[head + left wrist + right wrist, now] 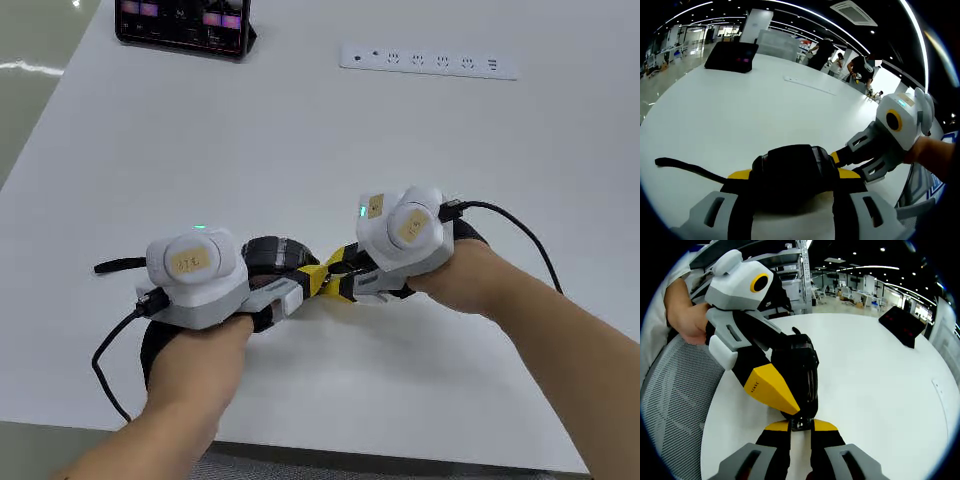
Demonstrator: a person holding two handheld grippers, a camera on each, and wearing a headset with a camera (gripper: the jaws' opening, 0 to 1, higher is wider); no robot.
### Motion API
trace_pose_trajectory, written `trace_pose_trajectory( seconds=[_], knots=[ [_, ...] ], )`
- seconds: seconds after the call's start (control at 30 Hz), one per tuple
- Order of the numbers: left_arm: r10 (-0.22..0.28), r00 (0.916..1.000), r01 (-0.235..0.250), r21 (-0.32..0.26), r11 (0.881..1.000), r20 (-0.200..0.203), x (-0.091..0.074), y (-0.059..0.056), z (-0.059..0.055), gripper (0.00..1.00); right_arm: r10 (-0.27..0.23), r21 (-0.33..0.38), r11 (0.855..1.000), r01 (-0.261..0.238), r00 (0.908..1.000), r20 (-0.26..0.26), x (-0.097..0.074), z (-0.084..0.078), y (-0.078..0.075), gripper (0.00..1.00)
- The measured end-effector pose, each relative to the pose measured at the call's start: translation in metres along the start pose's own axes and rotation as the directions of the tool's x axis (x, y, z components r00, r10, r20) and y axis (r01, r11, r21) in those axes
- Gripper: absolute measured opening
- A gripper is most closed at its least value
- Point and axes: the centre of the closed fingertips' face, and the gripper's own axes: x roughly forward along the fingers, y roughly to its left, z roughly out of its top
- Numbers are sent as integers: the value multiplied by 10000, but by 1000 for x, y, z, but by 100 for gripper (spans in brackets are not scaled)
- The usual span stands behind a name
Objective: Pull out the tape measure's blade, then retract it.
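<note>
The black tape measure (272, 254) lies on the white table between my two grippers. My left gripper (300, 288) is shut on its case (792, 175), the yellow-tipped jaws pressing both sides. From the right, my right gripper (340, 281) meets it, shut on the small metal hook (801, 423) at the blade's end. The hook sits right against the case (799, 367), so hardly any blade shows. Behind the case to the left trails a black wrist strap (685, 167). The left gripper's yellow fingertip (771, 389) lies along the case in the right gripper view.
A white power strip (428, 61) lies at the far side of the table and a black tablet stand (183, 22) at the far left. The table's near edge (400, 462) runs just below my arms. A mesh chair (675, 400) is beside the table.
</note>
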Motion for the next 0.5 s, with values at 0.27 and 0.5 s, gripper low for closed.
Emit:
trace_pose_trajectory(
  seconds=[0.27, 0.5],
  knots=[
    [-59, 9999, 58, 126, 9999, 119, 0, 0, 1, 61, -83, -6, 10000, 83, 10000, 19, -1, 0, 2, 13],
    [-106, 9999, 105, 164, 9998, 51, 1, 1, 1, 61, -216, 331, 9992, 211, 9996, 154, -3, 2, 0, 20]
  ],
)
